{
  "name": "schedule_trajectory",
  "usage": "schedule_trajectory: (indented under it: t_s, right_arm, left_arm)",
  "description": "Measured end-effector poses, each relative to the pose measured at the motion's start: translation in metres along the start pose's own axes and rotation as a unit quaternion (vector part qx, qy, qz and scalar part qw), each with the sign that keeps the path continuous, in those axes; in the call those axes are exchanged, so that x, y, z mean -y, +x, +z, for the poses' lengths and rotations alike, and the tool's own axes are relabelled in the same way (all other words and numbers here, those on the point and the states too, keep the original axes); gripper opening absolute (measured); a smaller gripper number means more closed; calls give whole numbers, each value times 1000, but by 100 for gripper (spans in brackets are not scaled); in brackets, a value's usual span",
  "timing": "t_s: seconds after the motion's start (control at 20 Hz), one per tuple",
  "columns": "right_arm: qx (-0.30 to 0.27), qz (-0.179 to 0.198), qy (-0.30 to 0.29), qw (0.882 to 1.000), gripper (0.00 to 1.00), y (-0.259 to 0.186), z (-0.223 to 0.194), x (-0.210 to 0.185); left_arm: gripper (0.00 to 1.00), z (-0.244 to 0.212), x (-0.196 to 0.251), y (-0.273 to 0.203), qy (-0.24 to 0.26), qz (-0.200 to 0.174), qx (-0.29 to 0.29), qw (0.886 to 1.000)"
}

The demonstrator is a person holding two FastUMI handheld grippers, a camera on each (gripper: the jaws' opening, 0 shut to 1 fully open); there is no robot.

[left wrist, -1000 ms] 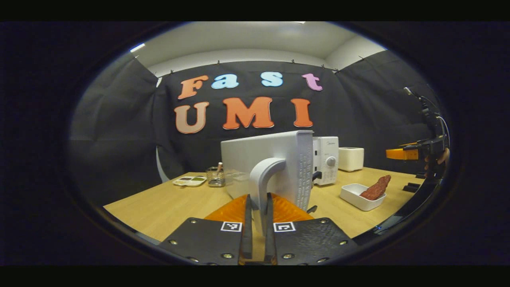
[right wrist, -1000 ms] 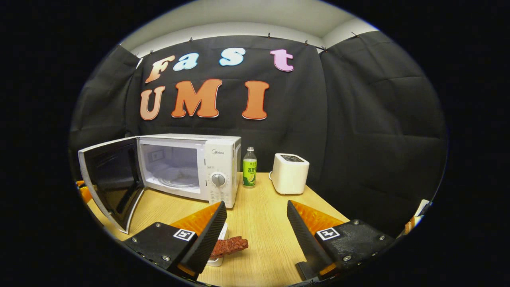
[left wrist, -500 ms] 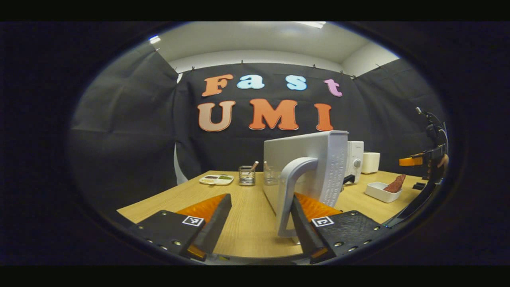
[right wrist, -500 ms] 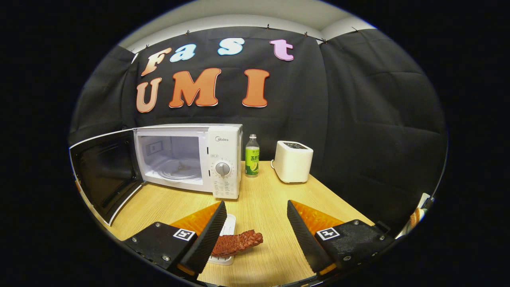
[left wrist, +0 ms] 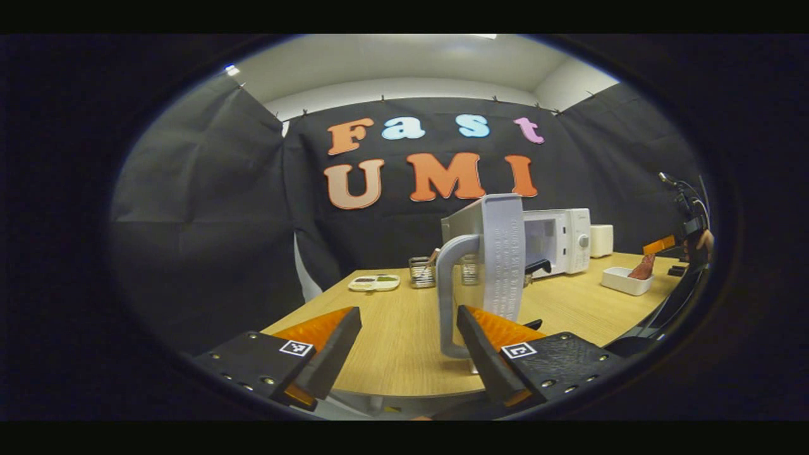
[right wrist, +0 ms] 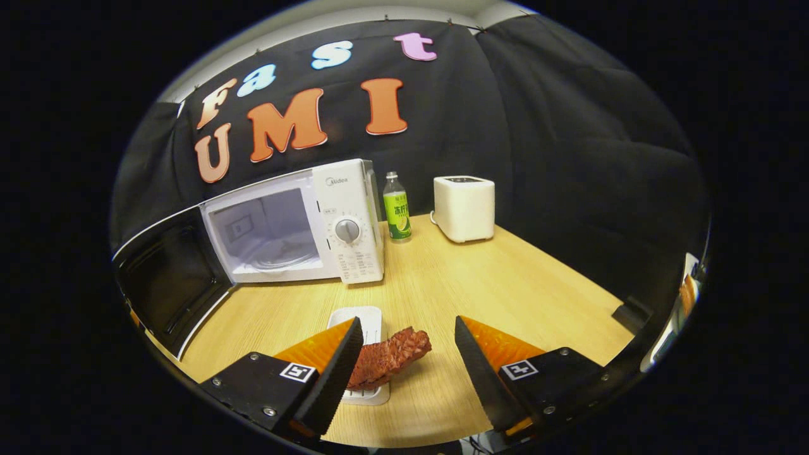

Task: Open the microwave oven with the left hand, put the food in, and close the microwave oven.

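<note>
The white microwave (right wrist: 328, 215) stands with its door (right wrist: 170, 278) swung wide and its cavity bare. In the left gripper view the door (left wrist: 502, 253) shows edge-on, its grey handle (left wrist: 449, 291) just inside my right-hand finger, not gripped. My left gripper (left wrist: 407, 316) is open. A reddish-brown piece of food (right wrist: 392, 357) lies over the edge of a white dish (right wrist: 360, 322) on the table. My right gripper (right wrist: 407, 323) hangs open just above it, the food between and below the fingers. The same dish (left wrist: 622, 279) and the right gripper (left wrist: 660, 244), held by a hand, appear far right.
A green-labelled bottle (right wrist: 396, 208) and a white toaster (right wrist: 464, 208) stand right of the microwave. A small sauce tray (left wrist: 374, 282) and a glass holder (left wrist: 420, 272) sit at the table's far left. The wooden table (right wrist: 518, 284) ends near my grippers.
My left gripper let go of the door handle and opened, and the door swung wider. My right gripper tilted down and came closer over the food.
</note>
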State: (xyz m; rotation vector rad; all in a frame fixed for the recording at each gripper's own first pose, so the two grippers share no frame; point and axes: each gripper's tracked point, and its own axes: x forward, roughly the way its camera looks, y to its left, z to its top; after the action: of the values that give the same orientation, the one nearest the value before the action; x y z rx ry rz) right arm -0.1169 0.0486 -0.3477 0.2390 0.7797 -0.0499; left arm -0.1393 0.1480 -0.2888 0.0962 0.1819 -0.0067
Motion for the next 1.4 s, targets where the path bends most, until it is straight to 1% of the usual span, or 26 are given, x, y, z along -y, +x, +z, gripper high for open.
schedule_trajectory:
  t_s: [0.05,0.15,0.2,0.25,0.3,0.35,0.4,0.45,0.6,0.65,0.7,0.75,0.85,0.9,1.0,1.05,1.1,1.15,1.2,1.25,1.3,1.35,1.4]
  right_arm:
    - [-6,1,14,1000,91,2,-4,-1]
    - [-16,10,42,999,86,4,-9,-3]
    - [-20,16,57,998,81,6,-10,-4]
    - [-25,20,73,997,78,8,-13,-4]
    - [-36,26,88,995,70,11,-17,-6]
    - [-52,35,102,993,66,14,-26,-10]
    - [-60,41,115,991,60,16,-30,-13]
    - [-64,52,129,988,52,17,-31,-17]
    - [-57,58,164,983,39,22,-26,-18]
    - [-53,60,176,981,37,22,-25,-19]
    - [-51,65,189,978,33,23,-23,-21]
    - [-47,72,202,976,30,21,-20,-23]
    - [-40,92,226,969,19,18,-10,-30]
    - [-39,92,220,970,17,18,-6,-35]
    - [-30,84,190,978,14,17,0,-37]
    - [-21,85,180,980,14,15,7,-39]
    - [-12,88,173,981,14,10,16,-42]
    - [-4,92,164,982,14,7,25,-47]
    - [6,94,154,983,14,4,35,-52]
    - [14,96,143,985,14,3,44,-56]
    - [22,96,132,986,14,0,53,-61]
    - [32,98,123,987,14,-1,63,-66]
    - [38,99,114,988,14,-2,72,-72]
  left_arm:
    - [91,0,-5,-2,3,5,-2,1000]
    - [91,2,-12,-5,12,14,-1,1000]
    - [94,4,-15,-6,17,18,0,1000]
    - [91,6,-18,-8,23,21,0,1000]
    - [91,8,-20,-11,27,25,2,999]
    - [91,9,-22,-14,29,30,0,999]
    - [91,9,-20,-17,34,30,-1,999]
    - [91,10,-20,-19,39,32,2,999]
    - [91,21,-31,-27,43,48,10,998]
    - [91,25,-34,-31,43,54,14,998]
    - [91,31,-36,-35,43,56,20,997]
    - [91,36,-36,-37,44,56,24,997]
    - [91,40,-44,-36,49,64,29,996]
    - [91,40,-48,-34,49,69,27,996]
    - [91,38,-53,-29,42,77,20,996]
    - [94,35,-54,-26,39,79,15,996]
    - [92,32,-56,-23,37,83,11,996]
    - [92,31,-59,-20,35,87,6,996]
    - [94,32,-61,-18,35,91,4,995]
    - [91,32,-62,-16,34,96,1,995]
    - [94,33,-64,-15,33,100,-1,994]
    - [94,33,-66,-14,31,103,-3,994]
    - [91,32,-66,-13,29,105,-3,994]
